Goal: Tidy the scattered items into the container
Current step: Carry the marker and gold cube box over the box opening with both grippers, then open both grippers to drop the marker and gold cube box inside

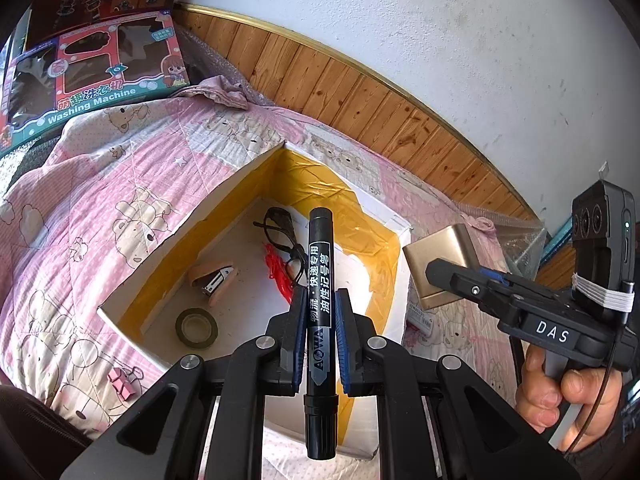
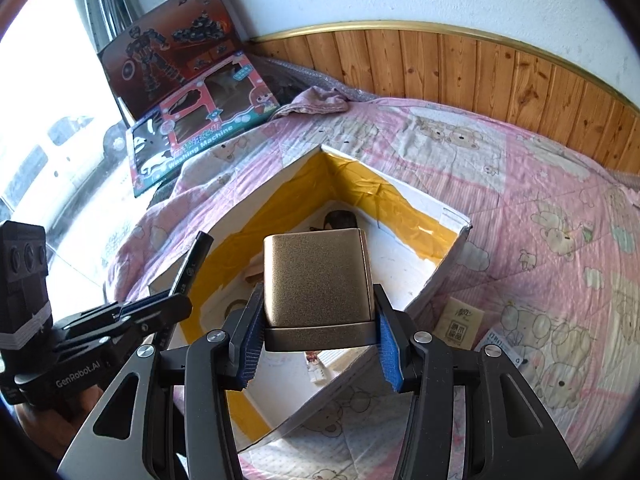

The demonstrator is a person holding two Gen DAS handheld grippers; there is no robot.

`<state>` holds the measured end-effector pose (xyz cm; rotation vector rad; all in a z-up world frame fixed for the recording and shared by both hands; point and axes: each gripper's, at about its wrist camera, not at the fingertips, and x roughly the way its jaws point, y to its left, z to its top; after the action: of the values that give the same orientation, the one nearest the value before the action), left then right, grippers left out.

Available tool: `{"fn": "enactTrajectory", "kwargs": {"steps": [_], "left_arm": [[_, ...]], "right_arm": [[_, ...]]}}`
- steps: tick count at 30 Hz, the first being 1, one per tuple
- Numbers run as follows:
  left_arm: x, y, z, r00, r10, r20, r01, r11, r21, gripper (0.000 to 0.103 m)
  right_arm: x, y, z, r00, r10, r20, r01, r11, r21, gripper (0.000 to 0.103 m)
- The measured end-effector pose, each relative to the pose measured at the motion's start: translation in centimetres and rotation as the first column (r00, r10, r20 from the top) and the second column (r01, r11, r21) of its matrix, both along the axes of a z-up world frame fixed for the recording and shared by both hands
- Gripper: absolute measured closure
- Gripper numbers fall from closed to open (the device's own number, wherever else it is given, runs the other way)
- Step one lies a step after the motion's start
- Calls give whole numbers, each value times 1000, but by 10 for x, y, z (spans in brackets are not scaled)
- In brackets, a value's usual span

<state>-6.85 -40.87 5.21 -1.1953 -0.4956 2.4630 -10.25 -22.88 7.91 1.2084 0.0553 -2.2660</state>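
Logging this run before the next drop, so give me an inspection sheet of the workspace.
Surface: pink bear quilt.
Job's things: white box holds stapler, tape roll, glasses, red bits.
Clutter: pink binder clips, paper packet on quilt.
Grippers: left gripper jaws clamp black marker; right gripper jaws clamp gold case.
Cables: thin cord below the right gripper.
Surroundings: toy boxes, wood panelling.

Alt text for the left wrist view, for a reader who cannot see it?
The left gripper clamps a black marker above an open white box holding glasses, stapler and tape roll. Right gripper holds a gold case beside it.
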Motion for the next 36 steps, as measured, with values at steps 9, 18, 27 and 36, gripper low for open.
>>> {"fn": "enactTrajectory", "kwargs": {"steps": [9,18,27,36], "left_arm": [[-15,18,-15,999,-32,43,34,999,-31,89],[-28,34,-30,995,-66,80,76,990,-118,89],[-42,23,-46,992,-6,129,26,987,-156,89],[-52,31,-59,987,10,159,29,969,-244,89]], "right_arm": [[-39,-7,-9,1000,12,16,-13,999,41,52],[-78,-18,-22,999,41,36,-44,993,107,52],[-108,-29,-48,994,69,82,-83,981,176,52],[-118,-43,-74,985,123,119,-152,950,272,52]]}}
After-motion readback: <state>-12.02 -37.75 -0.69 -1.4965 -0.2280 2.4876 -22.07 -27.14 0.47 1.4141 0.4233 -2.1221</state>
